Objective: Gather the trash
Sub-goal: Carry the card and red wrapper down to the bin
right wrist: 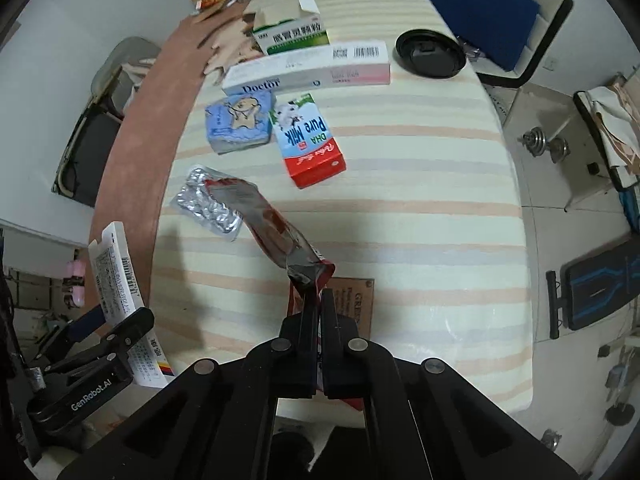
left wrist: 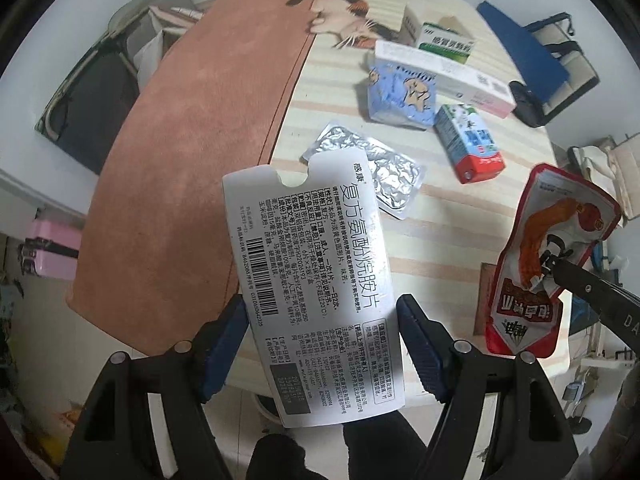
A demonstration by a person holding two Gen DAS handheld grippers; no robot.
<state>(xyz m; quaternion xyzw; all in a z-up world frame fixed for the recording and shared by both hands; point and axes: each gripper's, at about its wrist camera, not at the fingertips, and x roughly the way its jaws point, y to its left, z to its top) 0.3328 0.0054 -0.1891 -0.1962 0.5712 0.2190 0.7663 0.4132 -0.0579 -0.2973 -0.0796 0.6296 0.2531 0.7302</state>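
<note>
Right hand-held gripper (right wrist: 320, 300) pinches the red snack pouch (right wrist: 276, 236) by one edge above the foil blister pack (right wrist: 208, 208), left hand-held gripper (left wrist: 324, 320) clamps the white medicine box (left wrist: 316, 280) w/ wide jaws, so imo either could slip back onto the bench (right wrist: 400, 200).

Left gripper (left wrist: 322, 320) pointing steeply down, blue pads clamping a white printed cardboard medicine box (left wrist: 316, 280); right gripper (right wrist: 320, 300) pinched tight on a red foil snack pouch (right wrist: 276, 228).

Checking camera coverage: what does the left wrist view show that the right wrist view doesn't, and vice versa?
Left wrist only: the printed face of the white medicine box between the left gripper fingers, and the red snack pouch front.
Right wrist only: the black round lid, dumbbells on the floor, and the right gripper shut on the pouch edge.
Both: the foil blister pack, milk carton, blue tissue pack and striped tablecloth.
</note>
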